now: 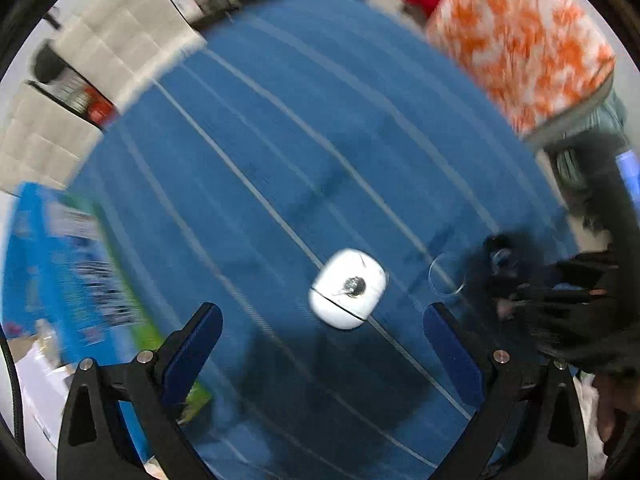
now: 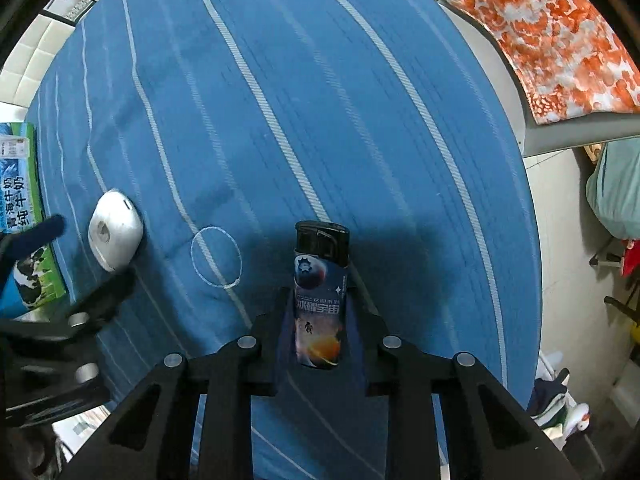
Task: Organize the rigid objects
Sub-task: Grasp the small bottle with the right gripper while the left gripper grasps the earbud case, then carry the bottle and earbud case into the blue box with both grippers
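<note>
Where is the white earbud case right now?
The white earbud case lies on the blue striped cloth, ahead of the open left gripper; the right wrist view shows it far left, between the milk carton and chalk circle.

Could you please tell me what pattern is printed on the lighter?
A dark space scene with planets on the lighter, under a black cap; the right wrist view shows it best.

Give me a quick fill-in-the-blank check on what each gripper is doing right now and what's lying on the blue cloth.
1. The right gripper is shut on a ____.
2. The left gripper is ____, holding nothing.
3. The white earbud case lies on the ____ striped cloth.
4. A circle drawn on the cloth lies between the case and the ____.

Missing words: lighter; open; blue; lighter
</note>
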